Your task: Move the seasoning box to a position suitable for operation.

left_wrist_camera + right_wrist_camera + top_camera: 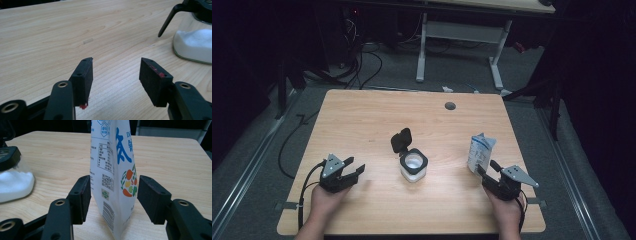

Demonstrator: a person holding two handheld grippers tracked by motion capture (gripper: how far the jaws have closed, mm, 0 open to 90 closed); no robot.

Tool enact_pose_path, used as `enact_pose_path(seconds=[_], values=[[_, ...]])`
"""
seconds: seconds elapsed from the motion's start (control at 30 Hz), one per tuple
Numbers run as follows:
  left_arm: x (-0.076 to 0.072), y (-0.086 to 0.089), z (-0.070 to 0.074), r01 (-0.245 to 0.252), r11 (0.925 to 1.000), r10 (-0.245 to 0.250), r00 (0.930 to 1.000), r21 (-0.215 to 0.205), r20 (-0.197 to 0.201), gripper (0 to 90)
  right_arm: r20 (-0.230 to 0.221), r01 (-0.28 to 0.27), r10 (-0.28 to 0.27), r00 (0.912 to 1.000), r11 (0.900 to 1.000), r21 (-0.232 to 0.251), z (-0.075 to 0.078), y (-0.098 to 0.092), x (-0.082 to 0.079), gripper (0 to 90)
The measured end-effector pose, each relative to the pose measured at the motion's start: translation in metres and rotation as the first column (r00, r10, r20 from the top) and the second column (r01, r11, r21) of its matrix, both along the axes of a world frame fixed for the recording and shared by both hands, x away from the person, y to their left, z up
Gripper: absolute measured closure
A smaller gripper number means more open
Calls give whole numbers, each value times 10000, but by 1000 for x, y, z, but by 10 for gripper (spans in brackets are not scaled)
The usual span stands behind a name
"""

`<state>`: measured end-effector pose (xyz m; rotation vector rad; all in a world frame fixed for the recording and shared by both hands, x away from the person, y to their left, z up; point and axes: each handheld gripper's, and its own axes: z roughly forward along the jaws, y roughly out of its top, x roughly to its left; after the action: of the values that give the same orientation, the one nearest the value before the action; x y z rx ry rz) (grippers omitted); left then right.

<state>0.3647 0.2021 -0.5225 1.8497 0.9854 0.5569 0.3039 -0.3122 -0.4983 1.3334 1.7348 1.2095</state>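
Note:
A white pouch with blue print [480,151] stands upright on the wooden table [362,115] at the right. My right gripper [487,168] straddles its lower part; in the right gripper view the pouch [112,157] stands between the two pads [83,195], which sit right beside it without squeezing it. A glass jar of white powder [413,168] stands mid-table with its black flip lid [402,140] swung up. My left gripper [357,168] rests near the front left, open and empty [116,62], with the jar [192,47] off to its right.
A round grey cable port [450,105] sits in the table near its far edge. Beyond the table are a white desk frame [459,35] and loose cables on the grey floor. The jar [15,182] stands left of the pouch in the right gripper view.

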Motion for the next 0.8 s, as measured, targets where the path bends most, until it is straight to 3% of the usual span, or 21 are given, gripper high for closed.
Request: enact_pose_path(seconds=[0.37,0.8], values=[[10,-8,1,-164,9993,161,9998,-334,-84,444,-94,24,-25,10000,9999,-114,2,2,-17,448],[16,-17,-2,-108,9994,104,9998,-315,-144,455,-142,-187,183,9997,9994,-298,3,12,-29,477]])
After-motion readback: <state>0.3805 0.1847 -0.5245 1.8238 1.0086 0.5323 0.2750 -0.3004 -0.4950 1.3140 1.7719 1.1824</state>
